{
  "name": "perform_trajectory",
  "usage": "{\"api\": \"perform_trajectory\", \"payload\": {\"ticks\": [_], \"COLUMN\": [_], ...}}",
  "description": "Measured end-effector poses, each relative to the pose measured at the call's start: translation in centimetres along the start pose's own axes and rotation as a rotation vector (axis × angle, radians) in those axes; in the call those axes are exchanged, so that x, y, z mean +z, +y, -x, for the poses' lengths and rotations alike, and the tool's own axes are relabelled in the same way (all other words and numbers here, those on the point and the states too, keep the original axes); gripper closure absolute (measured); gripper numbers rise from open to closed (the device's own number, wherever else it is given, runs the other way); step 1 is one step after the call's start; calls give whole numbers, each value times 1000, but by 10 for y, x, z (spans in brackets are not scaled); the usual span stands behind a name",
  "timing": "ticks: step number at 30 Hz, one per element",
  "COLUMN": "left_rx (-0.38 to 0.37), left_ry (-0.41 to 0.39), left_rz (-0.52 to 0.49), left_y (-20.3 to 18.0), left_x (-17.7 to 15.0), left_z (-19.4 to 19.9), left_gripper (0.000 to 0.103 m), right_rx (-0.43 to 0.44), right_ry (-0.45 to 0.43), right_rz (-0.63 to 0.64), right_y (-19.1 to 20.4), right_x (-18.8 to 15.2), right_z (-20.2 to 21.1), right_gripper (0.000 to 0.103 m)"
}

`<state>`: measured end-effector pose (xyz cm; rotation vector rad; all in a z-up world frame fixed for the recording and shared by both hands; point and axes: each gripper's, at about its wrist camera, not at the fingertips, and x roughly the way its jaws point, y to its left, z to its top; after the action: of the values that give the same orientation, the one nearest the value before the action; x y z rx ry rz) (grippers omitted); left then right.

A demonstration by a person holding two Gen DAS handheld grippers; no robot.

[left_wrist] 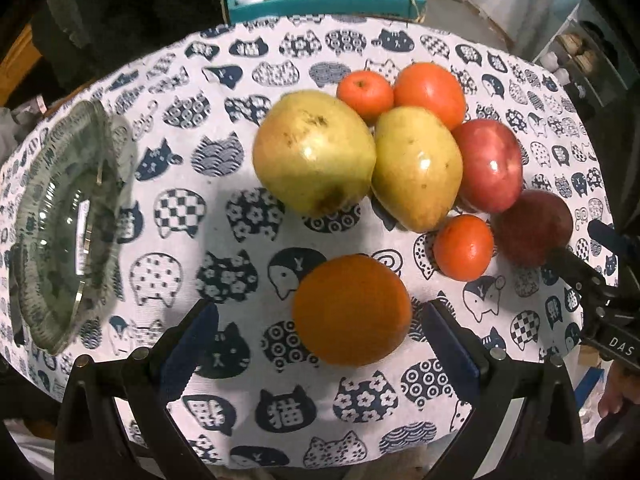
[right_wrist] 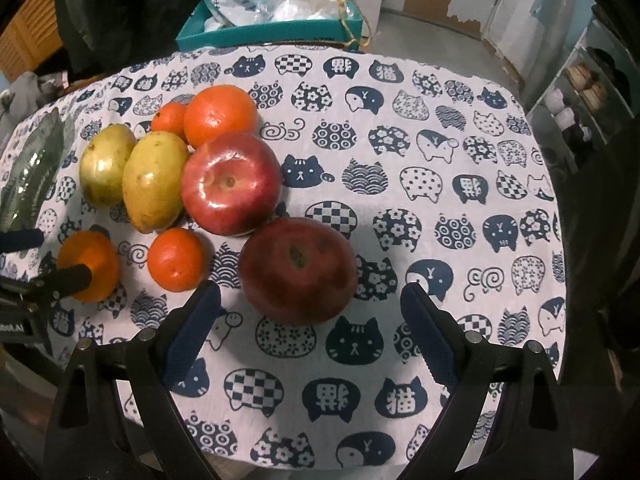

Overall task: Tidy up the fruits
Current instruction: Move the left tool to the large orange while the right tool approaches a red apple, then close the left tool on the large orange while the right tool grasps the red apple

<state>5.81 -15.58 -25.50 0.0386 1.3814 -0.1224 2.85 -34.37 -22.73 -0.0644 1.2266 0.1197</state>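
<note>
Two grippers, jaws wide and empty: left gripper (left_wrist: 320, 344) brackets the orange (left_wrist: 352, 310); right gripper (right_wrist: 312, 336) faces the dark apple (right_wrist: 298, 270). Closing off-centre may roll either fruit toward the glass bowl (left_wrist: 60, 216) or table edge.

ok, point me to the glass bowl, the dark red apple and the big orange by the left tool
glass bowl (left_wrist: 68, 216), left wrist view, inner wall
dark red apple (right_wrist: 298, 270), right wrist view, top near stem dimple
big orange (left_wrist: 352, 310), left wrist view, middle of peel
</note>
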Motion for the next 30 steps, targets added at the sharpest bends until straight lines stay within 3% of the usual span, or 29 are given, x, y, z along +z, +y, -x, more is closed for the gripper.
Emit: {"api": "perform_trajectory", "payload": {"ticks": [9, 12, 17, 21, 30], "left_rx": [1, -5, -40, -81, -68], "left_ry": [21, 30, 27, 18, -3], "left_rz": [-28, -21, -15, -40, -70], "left_y": [-8, -6, -2, -8, -13], "left_x": [-1, -2, -4, -8, -11], "left_z": [-18, -25, -32, -31, -26], "left_gripper": [2, 12, 16, 34, 37], "right_rx": [18, 18, 48, 47, 10], "right_ry": [51, 70, 80, 79, 50], "right_rz": [8, 6, -8, -9, 0], "right_y": [2, 2, 2, 4, 4], "right_x": [10, 10, 9, 10, 3], "right_z": [-28, -36, -45, -48, -40], "right_gripper": [15, 17, 25, 25, 26]}}
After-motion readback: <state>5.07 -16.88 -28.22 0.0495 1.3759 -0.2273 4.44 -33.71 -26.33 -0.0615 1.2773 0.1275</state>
